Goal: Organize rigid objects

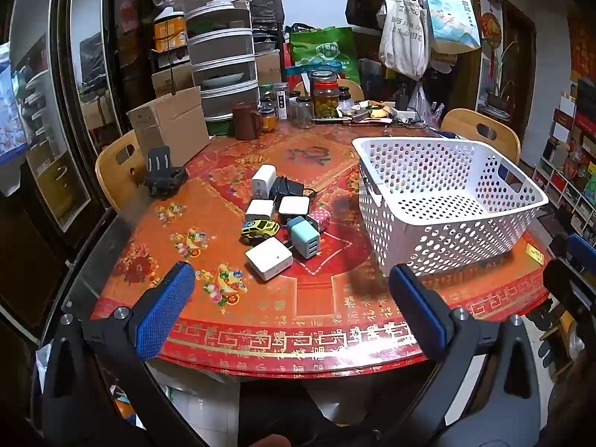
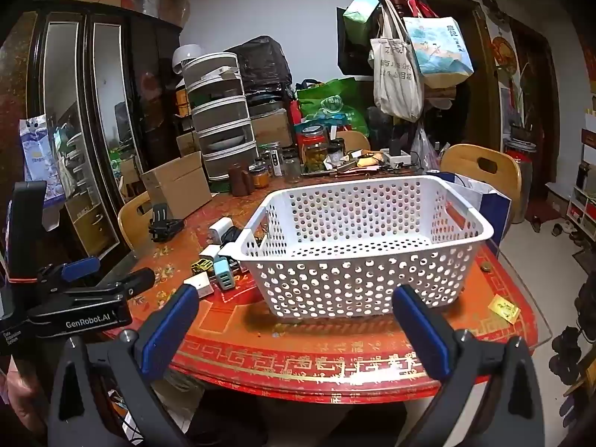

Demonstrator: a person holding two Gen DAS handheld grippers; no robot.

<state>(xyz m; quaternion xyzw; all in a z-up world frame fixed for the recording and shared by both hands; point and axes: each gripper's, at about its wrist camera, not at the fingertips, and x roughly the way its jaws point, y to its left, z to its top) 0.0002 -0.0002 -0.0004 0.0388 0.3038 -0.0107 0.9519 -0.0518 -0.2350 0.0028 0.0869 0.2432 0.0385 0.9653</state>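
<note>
A pile of small rigid objects lies mid-table: several white charger cubes (image 1: pixel 269 259), a teal USB charger (image 1: pixel 304 237), a black adapter (image 1: pixel 285 187), a yellow toy car (image 1: pixel 259 229) and a pink patterned block (image 1: pixel 321 218). The same pile shows in the right wrist view (image 2: pixel 219 260). An empty white perforated basket (image 1: pixel 445 201) (image 2: pixel 361 246) stands to their right. My left gripper (image 1: pixel 292 283) is open and empty over the table's near edge, short of the pile. My right gripper (image 2: pixel 294 305) is open and empty in front of the basket.
A black phone stand (image 1: pixel 164 175) and a cardboard box (image 1: pixel 171 126) sit at the left. Jars, a brown mug (image 1: pixel 246 121) and a drawer tower crowd the far edge. Wooden chairs (image 1: pixel 482 132) ring the red table (image 1: pixel 260 320). A yellow card (image 2: pixel 503 309) lies at the near right.
</note>
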